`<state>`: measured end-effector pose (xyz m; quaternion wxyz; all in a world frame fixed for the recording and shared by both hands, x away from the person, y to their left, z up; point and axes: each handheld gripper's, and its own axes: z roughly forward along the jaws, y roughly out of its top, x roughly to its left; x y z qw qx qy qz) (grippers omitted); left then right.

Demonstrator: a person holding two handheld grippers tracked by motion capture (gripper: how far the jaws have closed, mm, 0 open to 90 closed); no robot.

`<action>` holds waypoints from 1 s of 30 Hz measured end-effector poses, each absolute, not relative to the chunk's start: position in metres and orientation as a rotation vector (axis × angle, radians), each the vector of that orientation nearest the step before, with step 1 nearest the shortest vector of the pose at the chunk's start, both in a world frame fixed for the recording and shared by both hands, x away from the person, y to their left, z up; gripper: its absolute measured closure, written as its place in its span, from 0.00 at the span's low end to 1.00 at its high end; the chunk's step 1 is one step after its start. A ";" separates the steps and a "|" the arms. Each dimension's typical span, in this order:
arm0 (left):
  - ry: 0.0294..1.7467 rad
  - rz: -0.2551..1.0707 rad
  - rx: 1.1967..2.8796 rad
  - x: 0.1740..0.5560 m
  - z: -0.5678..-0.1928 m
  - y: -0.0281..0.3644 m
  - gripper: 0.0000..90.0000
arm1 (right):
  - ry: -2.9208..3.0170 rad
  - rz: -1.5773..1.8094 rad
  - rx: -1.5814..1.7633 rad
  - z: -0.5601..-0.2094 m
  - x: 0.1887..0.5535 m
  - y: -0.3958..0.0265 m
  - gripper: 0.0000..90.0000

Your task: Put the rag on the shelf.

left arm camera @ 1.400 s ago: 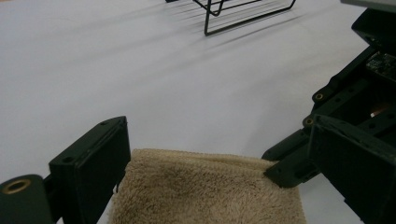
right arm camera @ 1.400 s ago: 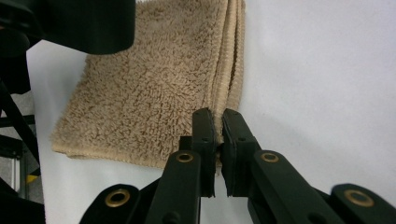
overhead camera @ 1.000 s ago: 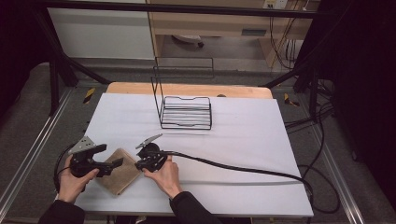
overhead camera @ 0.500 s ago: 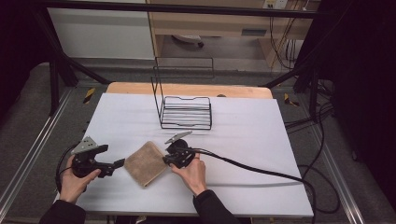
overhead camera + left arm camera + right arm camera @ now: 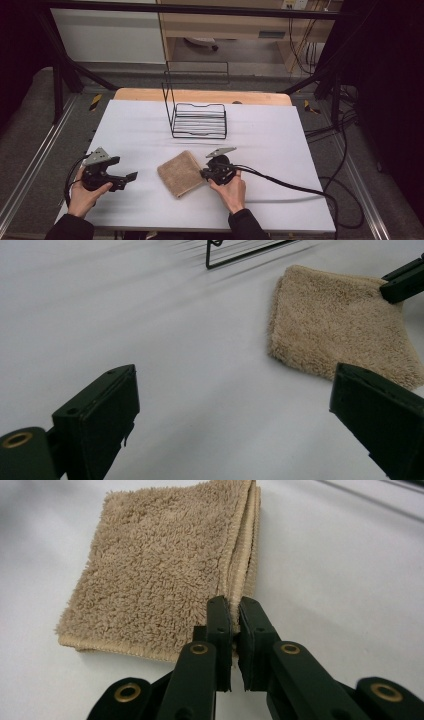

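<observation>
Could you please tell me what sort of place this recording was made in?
Probably a lab or workshop recording station rather than a home: a white table framed by dark metal struts, cables trailing across the grey floor, and just a folded tan towel and a black wire rack as props.

A white tabletop (image 5: 150, 125) with a bare wooden strip along its far edge carries two things. A black wire rack (image 5: 199, 120) stands toward the far edge, near the middle. A folded tan towel (image 5: 181, 173) lies flat nearer the near edge, roughly centred.
</observation>
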<state>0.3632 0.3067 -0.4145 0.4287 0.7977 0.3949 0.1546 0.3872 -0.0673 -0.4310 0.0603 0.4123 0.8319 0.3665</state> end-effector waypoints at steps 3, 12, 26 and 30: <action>0.982 0.381 1.998 0.363 -0.416 0.304 0.06 | 2.505 1.108 1.246 -0.434 0.381 -0.071 0.94; 0.975 0.369 2.011 0.365 -0.419 0.296 0.06 | 2.502 1.133 1.179 -0.436 0.384 -0.079 0.73; 0.985 0.361 2.011 0.367 -0.422 0.295 0.06 | 2.496 1.230 1.052 -0.437 0.449 -0.044 0.48; 0.988 0.360 2.012 0.367 -0.423 0.296 0.06 | 2.514 1.202 1.063 -0.442 0.461 -0.037 0.55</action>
